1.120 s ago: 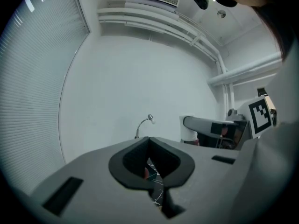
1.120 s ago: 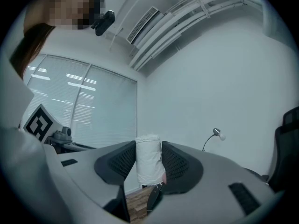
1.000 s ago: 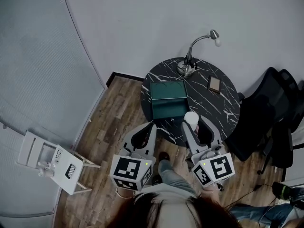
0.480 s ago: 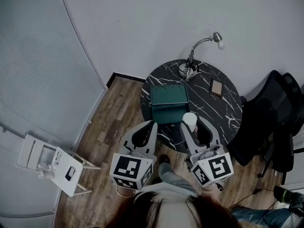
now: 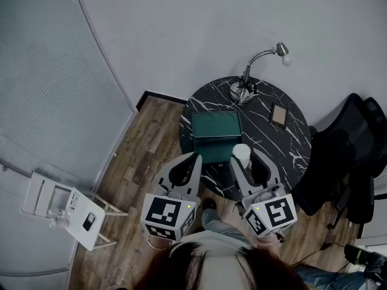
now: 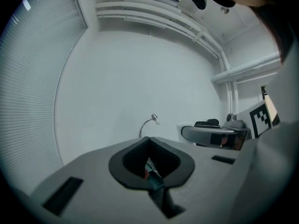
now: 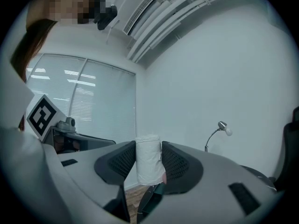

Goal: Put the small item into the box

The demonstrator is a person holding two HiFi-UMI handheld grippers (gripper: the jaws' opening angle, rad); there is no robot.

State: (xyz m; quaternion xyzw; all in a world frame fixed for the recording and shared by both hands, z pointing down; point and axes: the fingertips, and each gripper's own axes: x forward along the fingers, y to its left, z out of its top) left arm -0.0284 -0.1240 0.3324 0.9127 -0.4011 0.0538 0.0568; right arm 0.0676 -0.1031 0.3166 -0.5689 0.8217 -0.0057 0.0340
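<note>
A small white paper roll (image 5: pixel 242 153) stands upright between the pads of my right gripper (image 5: pixel 243 157), which is shut on it. In the right gripper view the roll (image 7: pixel 148 158) fills the gap of the right gripper (image 7: pixel 148 149). The roll hangs over the near edge of the round black marble table (image 5: pixel 290 147), just right of the open green box (image 5: pixel 216 113). My left gripper (image 5: pixel 193 158) is lower left of the box, shut with nothing in it. In the left gripper view the left gripper (image 6: pixel 148 140) has its tips touching.
A silver desk lamp (image 5: pixel 249 88) stands at the table's far side and a phone (image 5: pixel 279 115) lies at its right. A black office chair (image 5: pixel 347 156) is close on the right. A white stand (image 5: pixel 66 207) is on the wooden floor at the left.
The head view has drifted a little, so the table sits slightly further right. Both grippers keep nearly the same place, and the roll stays held.
</note>
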